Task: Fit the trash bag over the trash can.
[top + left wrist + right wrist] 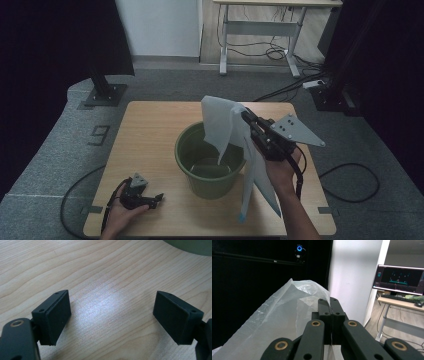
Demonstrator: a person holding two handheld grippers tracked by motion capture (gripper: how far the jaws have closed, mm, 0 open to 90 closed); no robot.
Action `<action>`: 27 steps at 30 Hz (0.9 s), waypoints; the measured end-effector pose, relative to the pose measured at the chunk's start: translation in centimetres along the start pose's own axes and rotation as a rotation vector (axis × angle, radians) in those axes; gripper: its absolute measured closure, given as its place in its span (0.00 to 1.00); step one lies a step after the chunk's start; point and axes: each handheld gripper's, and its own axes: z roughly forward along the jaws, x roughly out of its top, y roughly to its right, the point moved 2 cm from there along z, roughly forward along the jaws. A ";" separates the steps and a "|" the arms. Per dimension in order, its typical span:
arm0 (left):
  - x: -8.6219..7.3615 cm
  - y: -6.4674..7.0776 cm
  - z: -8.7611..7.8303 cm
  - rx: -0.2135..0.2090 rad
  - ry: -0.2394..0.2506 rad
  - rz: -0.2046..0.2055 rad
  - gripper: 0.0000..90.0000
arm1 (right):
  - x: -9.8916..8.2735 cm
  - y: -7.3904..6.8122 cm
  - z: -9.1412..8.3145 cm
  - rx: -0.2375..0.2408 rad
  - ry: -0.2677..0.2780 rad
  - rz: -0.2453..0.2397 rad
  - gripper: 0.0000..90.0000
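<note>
A green bucket [186, 159] stands in the middle of the wooden table [150, 130]. My right gripper [245, 116] is raised over the bucket's right rim, shut on a thin white plastic bag [220, 125]. The bag drapes down, one part over the bucket's mouth, another part hanging outside toward the table's front. In the right gripper view the jaws are pressed together with the translucent bag [279, 322] caught between them. My left gripper [159, 198] rests low on the table at the front left, open, its pads [58, 315] wide apart over bare wood.
A corner of the green bucket [192, 246] shows at the top right of the left gripper view. Beyond the table are a black stand base [102, 92], a desk frame [260, 30] and cables on the grey floor. A monitor [400, 280] sits on a desk in the distance.
</note>
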 end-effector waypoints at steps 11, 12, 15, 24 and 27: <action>0.1 0.0 0.0 -0.001 -0.005 -0.009 0.16 | -1.8 -1.1 1.3 -0.013 -0.033 -0.024 0.99; 0.1 0.0 0.0 -0.001 -0.005 -0.009 0.16 | -2.1 -1.2 1.3 -0.014 -0.037 -0.027 0.99; 0.1 0.0 0.0 -0.003 -0.005 -0.009 0.16 | -3.0 -1.4 1.5 -0.013 -0.056 -0.029 0.99; 0.1 0.0 0.0 0.001 -0.005 -0.009 0.16 | -5.0 -1.8 1.6 -0.009 -0.101 -0.033 0.99; 0.1 0.0 0.0 0.001 -0.006 -0.010 0.16 | -5.2 -2.0 1.8 -0.002 -0.108 -0.038 0.99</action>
